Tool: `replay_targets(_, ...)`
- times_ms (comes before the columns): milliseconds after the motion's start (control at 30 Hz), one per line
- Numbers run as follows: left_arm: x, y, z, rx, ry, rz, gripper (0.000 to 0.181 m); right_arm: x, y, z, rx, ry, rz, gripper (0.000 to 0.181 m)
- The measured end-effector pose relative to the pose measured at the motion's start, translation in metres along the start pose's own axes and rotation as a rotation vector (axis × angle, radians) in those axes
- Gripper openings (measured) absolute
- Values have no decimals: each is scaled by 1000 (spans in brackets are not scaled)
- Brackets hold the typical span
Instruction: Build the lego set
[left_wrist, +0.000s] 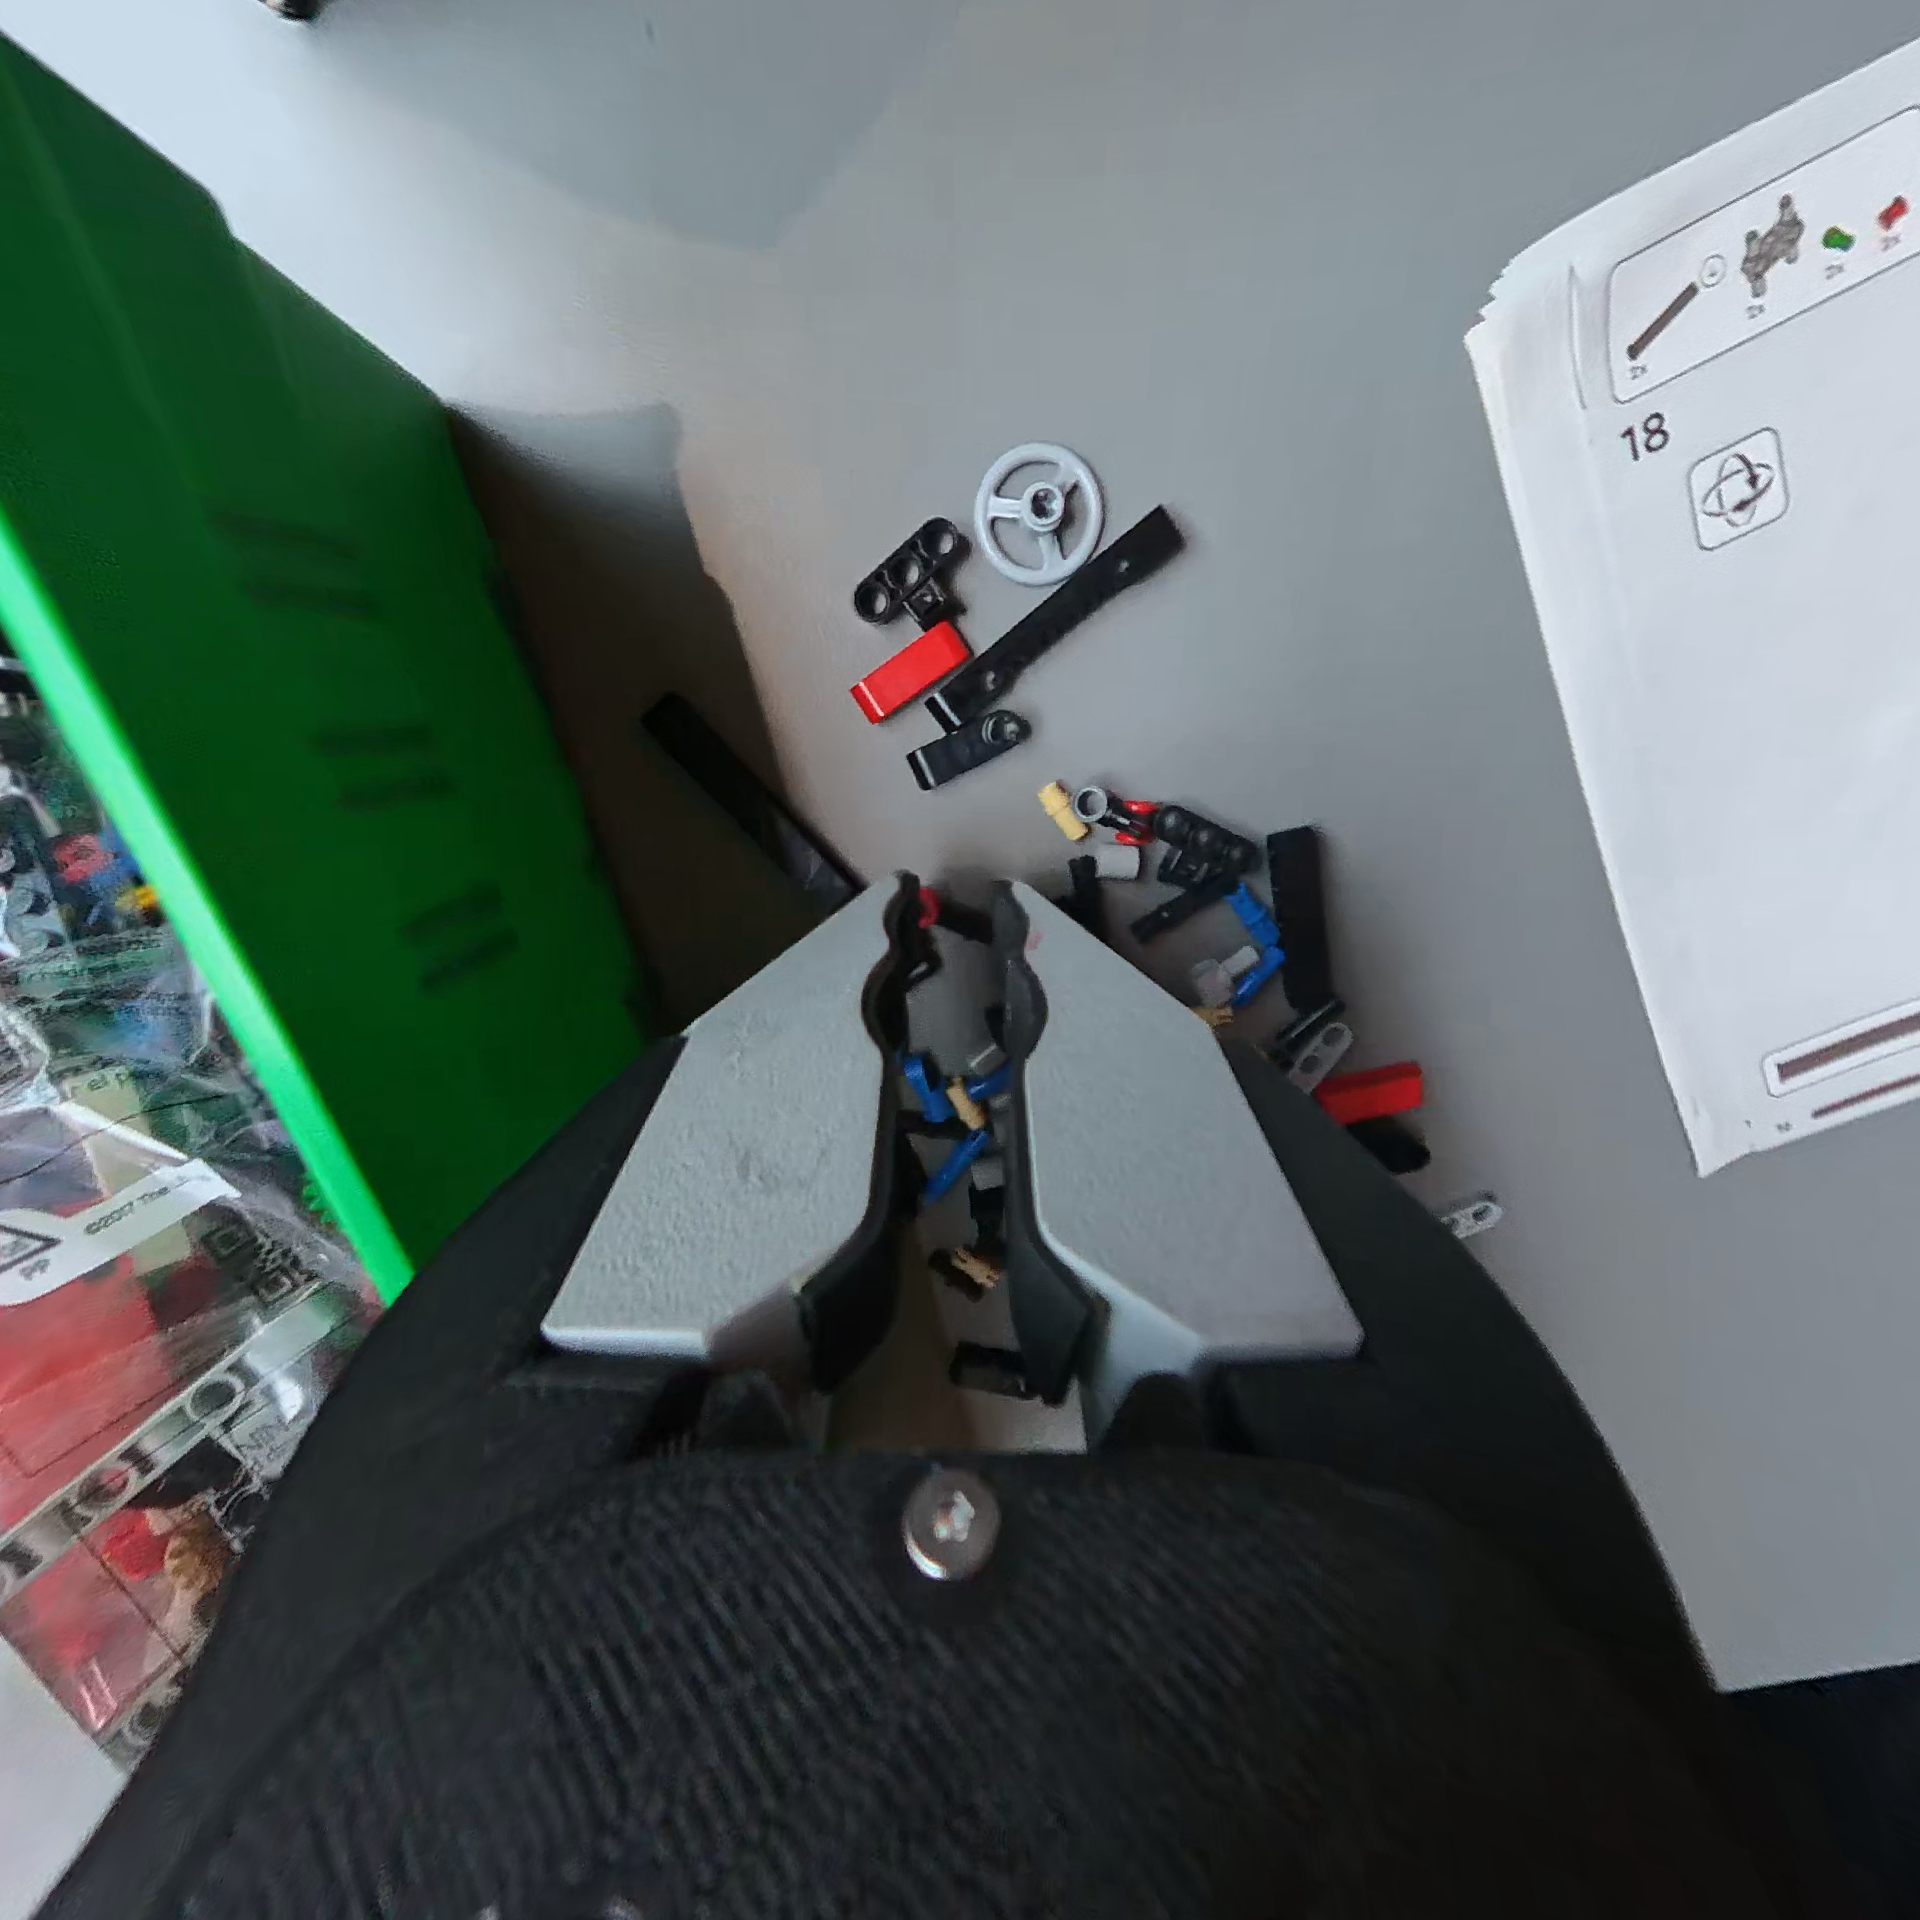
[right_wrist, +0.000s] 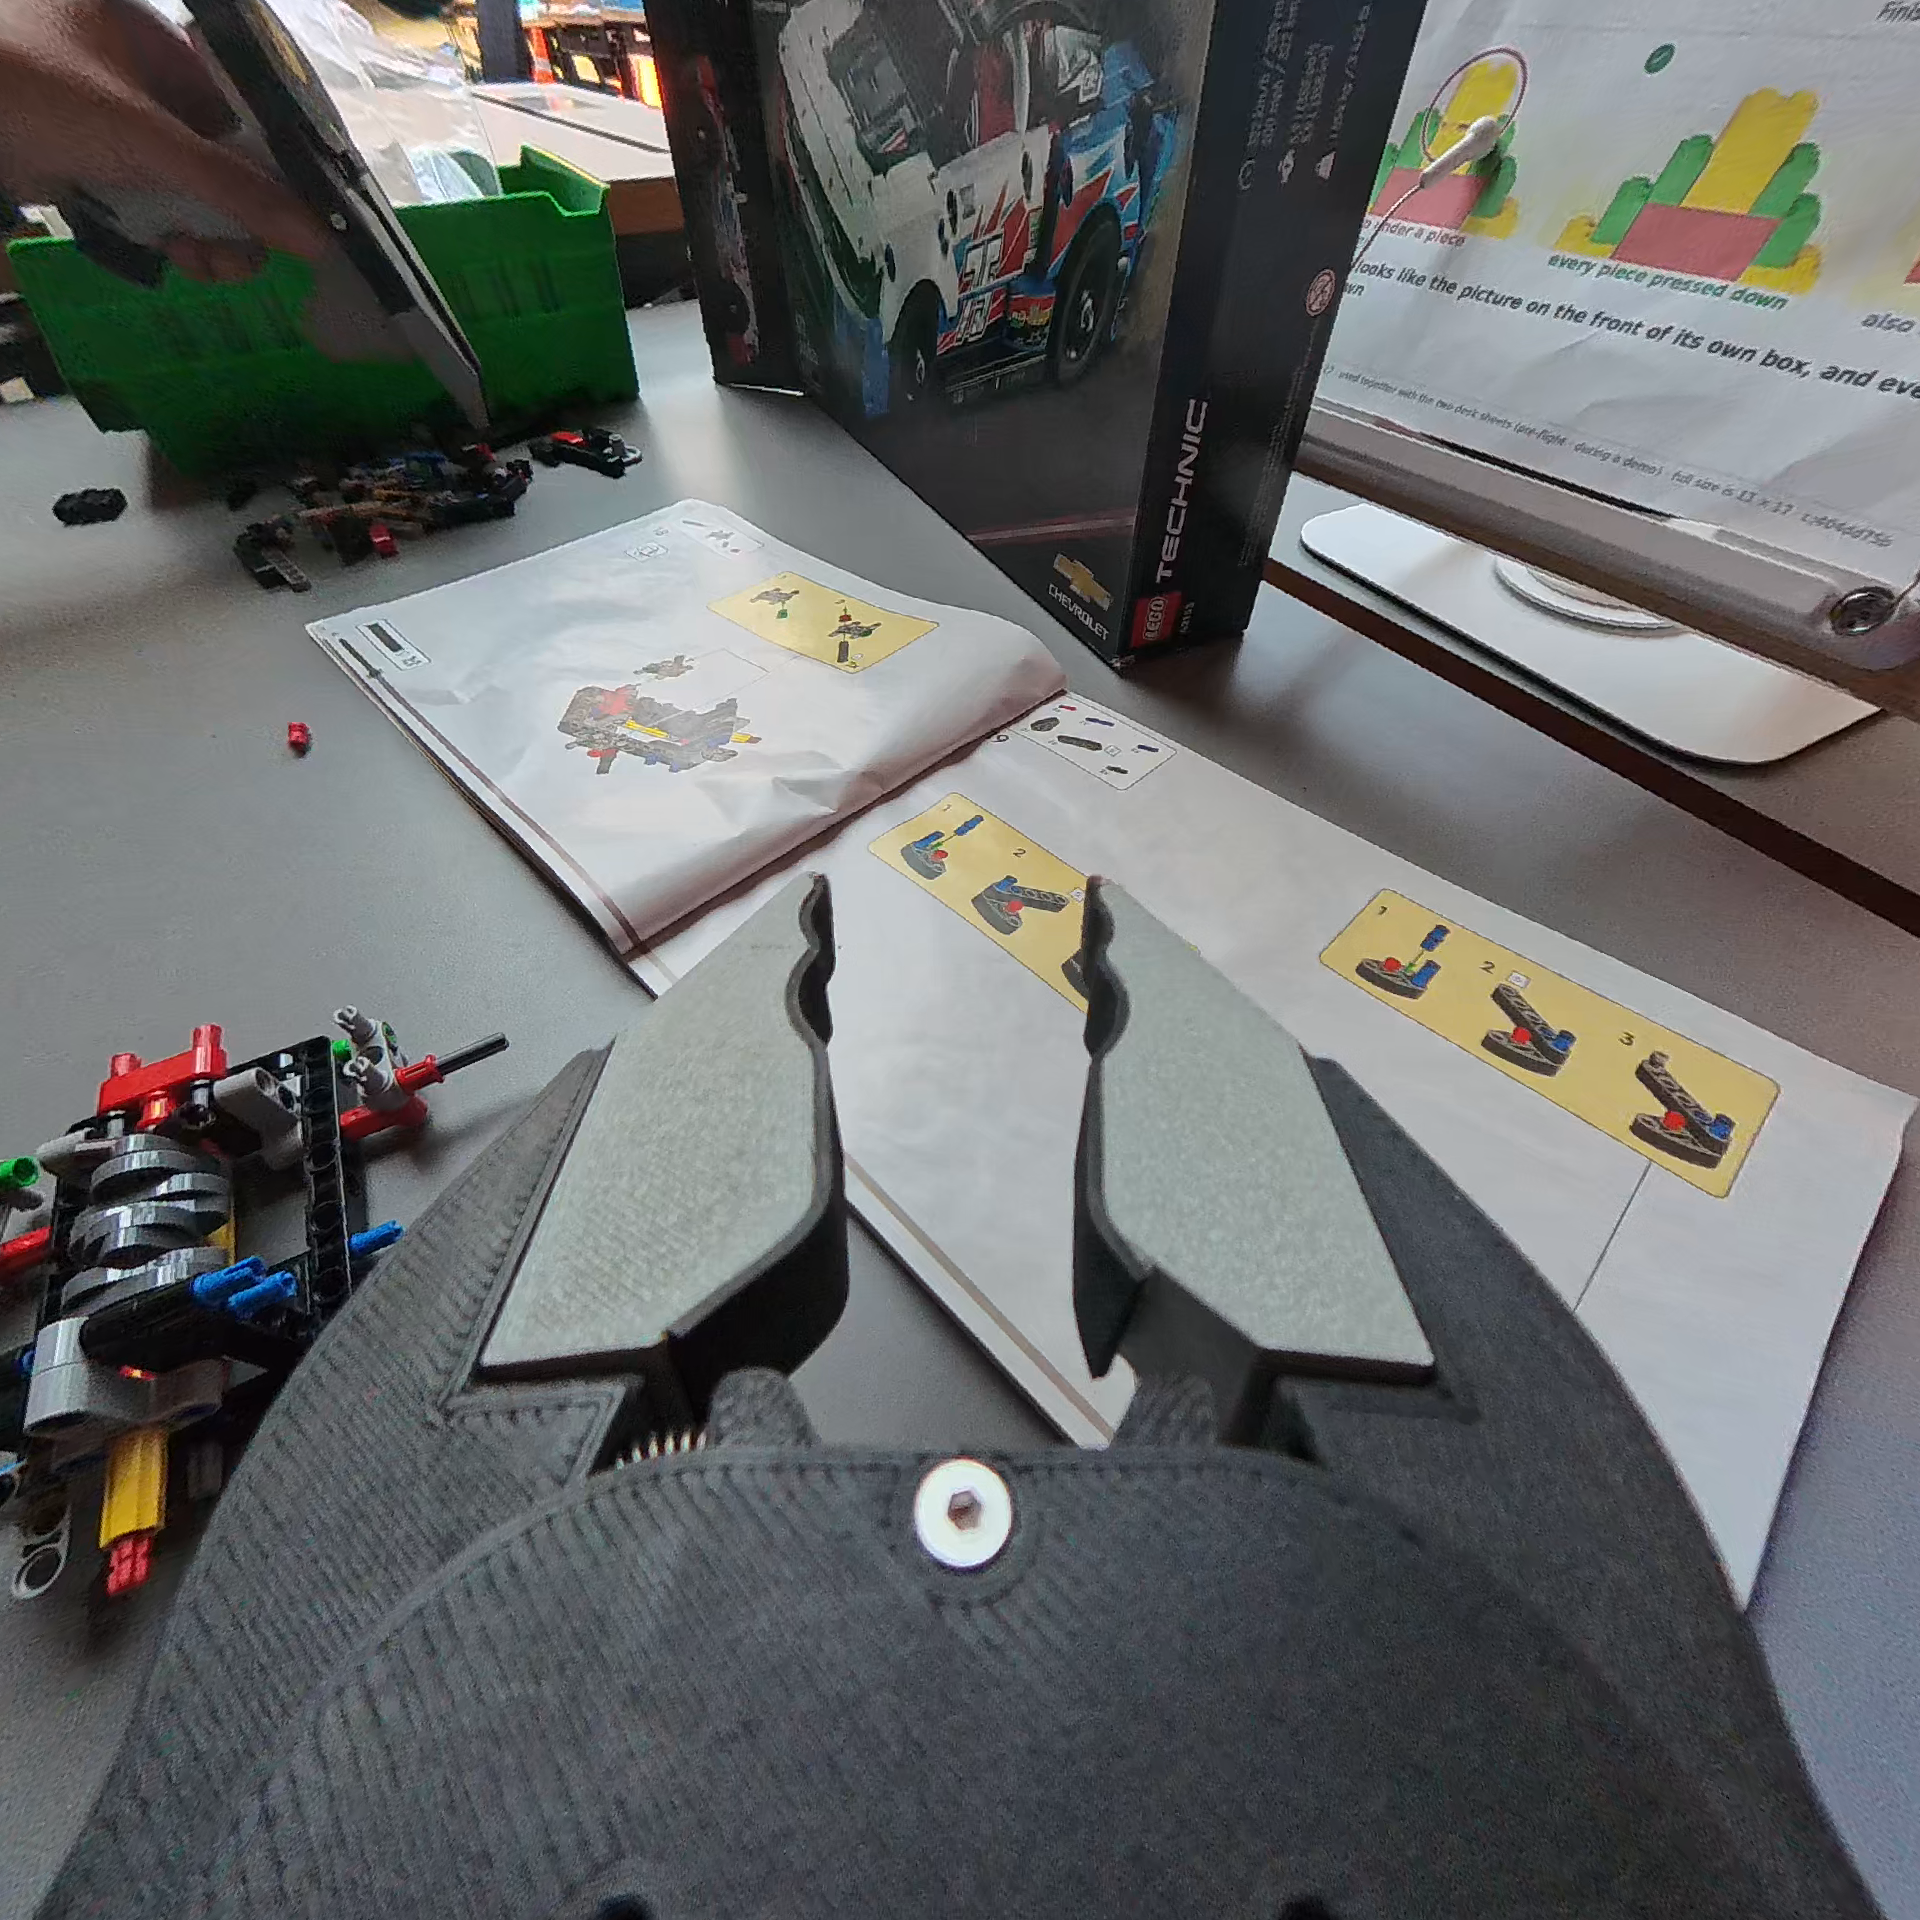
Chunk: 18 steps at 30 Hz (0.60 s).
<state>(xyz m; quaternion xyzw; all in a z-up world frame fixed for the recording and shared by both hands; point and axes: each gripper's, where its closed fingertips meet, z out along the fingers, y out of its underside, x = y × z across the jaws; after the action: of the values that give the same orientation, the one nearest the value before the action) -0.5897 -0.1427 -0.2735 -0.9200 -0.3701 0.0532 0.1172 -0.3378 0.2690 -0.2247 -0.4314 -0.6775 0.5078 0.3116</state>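
The small, light and stiff loose pieces (left_wrist: 1195, 914) lie on the desk (left_wrist: 935, 312) under the narrow left gripper (left_wrist: 961, 899), best pinched by flat sides, while the right gripper (right_wrist: 956, 914) hangs wide, empty.

A grey counter (right_wrist: 208, 831) carries an open instruction booklet (right_wrist: 675, 707) at its middle, with a tall lego box (right_wrist: 1039, 312) standing upright just behind it. A green bin (right_wrist: 312, 343) sits at the far left, a scatter of loose pieces (right_wrist: 395, 499) lying before it. A half-built model (right_wrist: 187, 1226) rests near the left edge.
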Motion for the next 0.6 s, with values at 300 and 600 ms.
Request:
replay_targets(300,29,-2,-3,-18,57,139,11,1,1,1,-2,-1,7,46)
replay_targets(600,29,-6,8,-33,51,158,8,3,1,0,-1,8,9,45)
